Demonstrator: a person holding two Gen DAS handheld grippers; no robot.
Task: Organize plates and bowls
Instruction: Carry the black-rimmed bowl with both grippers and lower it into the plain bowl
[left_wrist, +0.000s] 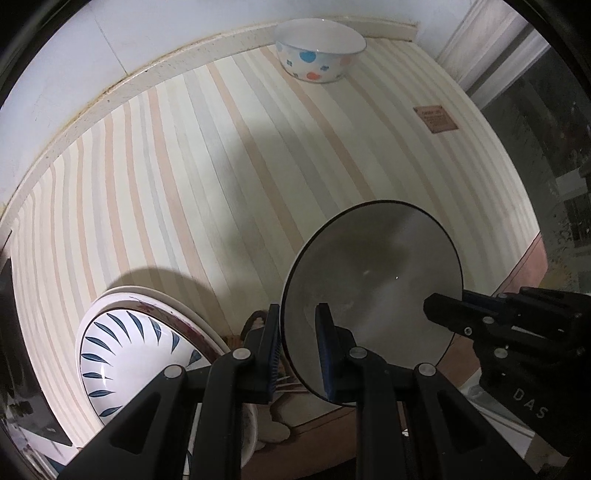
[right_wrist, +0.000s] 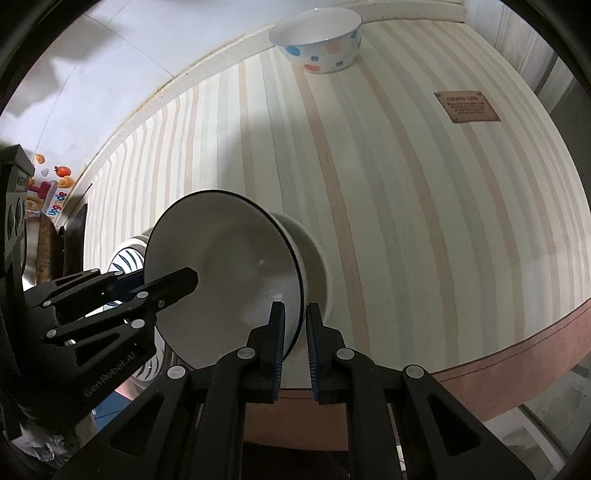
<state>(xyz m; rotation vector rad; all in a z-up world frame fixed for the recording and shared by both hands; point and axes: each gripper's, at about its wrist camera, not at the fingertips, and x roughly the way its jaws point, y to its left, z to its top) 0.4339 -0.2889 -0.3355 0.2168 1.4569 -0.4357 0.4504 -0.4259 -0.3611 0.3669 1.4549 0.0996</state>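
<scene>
Both grippers clamp one bowl (right_wrist: 229, 280) by its rim, tilted on edge above the striped table (right_wrist: 406, 221): left gripper (left_wrist: 300, 347) on its side, right gripper (right_wrist: 295, 343) on the opposite side. Plates (left_wrist: 122, 354) lie left of the left gripper. Dotted bowl (left_wrist: 319, 51) sits well ahead by the wall.

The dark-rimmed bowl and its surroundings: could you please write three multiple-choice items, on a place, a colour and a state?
1. Where does the spotted bowl stand? A) far table edge B) on the plates C) in a gripper
2. Leaf marks on the top plate are: A) red B) blue C) green
3. The dark-rimmed bowl is: A) flat on the table B) tilted, rim in both grippers' jaws C) upturned
Key: A, it stands at the back; B, blue strokes ring the plate; B, left gripper and right gripper clamp its rim.
</scene>
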